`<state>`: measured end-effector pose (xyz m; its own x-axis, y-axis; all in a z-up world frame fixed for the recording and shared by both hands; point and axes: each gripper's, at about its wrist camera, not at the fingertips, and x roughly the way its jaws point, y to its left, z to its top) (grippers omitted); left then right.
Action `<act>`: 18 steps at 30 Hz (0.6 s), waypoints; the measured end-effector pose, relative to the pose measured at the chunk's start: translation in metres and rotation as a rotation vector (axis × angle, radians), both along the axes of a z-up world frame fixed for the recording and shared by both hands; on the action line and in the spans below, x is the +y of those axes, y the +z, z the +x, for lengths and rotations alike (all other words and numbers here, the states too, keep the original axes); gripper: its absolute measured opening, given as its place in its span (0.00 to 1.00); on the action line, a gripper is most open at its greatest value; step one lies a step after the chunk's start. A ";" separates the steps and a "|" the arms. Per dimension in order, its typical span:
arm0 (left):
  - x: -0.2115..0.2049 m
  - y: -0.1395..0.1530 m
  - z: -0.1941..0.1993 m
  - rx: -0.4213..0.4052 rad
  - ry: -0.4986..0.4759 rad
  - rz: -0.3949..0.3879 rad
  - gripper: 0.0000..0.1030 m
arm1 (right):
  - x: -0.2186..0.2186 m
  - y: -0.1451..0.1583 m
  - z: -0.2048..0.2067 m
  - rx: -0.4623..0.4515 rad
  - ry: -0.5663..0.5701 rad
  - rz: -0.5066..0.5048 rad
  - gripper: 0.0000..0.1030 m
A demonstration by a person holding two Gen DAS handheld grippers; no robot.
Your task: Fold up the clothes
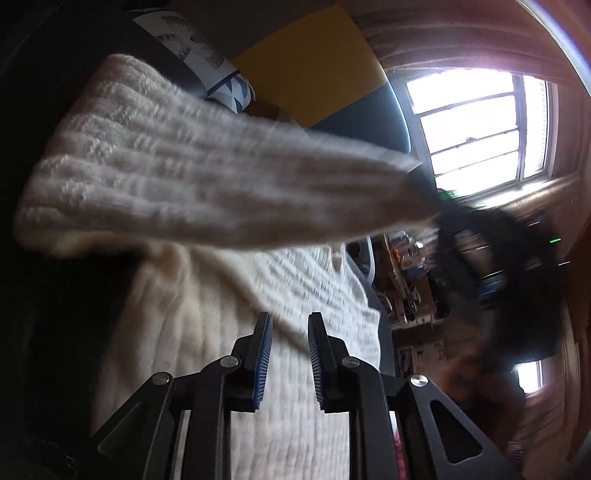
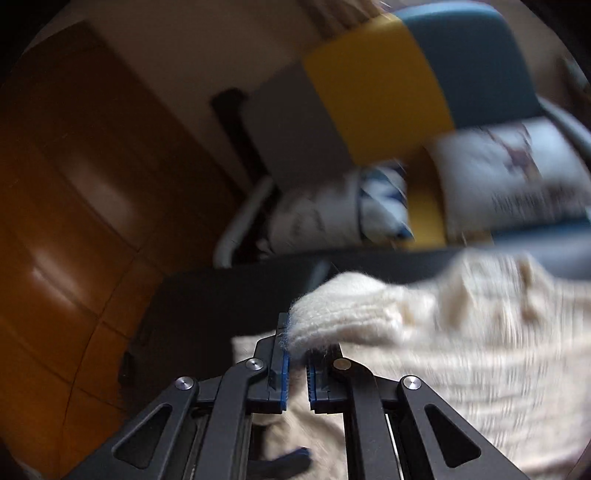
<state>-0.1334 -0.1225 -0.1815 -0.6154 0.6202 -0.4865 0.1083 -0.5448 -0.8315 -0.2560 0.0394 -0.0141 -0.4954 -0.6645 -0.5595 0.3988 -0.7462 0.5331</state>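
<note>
My right gripper (image 2: 295, 354) pinches the cuff of the sweater's sleeve (image 2: 343, 314), which runs rightward to the body. My left gripper (image 1: 290, 354) stands parted and empty over the sweater (image 1: 229, 369), lying cream and ribbed on the dark desk (image 2: 221, 295). Right is nearer.

This looks like a lived-in room of a home, though motion blur softens much of it. A barred window (image 1: 476, 125) with curtains (image 1: 461, 33), printed cushions (image 2: 509, 173) on a yellow and blue seat (image 2: 380, 92), cluttered shelves (image 1: 410, 280) and a wooden door (image 2: 81, 177) show it.
</note>
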 end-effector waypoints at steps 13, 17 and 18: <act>-0.050 -0.026 -0.024 -0.154 0.255 -0.084 0.16 | 0.115 0.012 0.005 0.084 -0.206 -0.001 0.08; -0.036 -0.022 -0.021 -0.123 0.201 -0.170 0.15 | 0.201 -0.073 0.017 -0.083 -0.383 -0.003 0.08; -0.032 -0.020 -0.021 -0.119 0.189 -0.188 0.15 | 0.213 -0.097 0.024 -0.132 -0.405 -0.009 0.08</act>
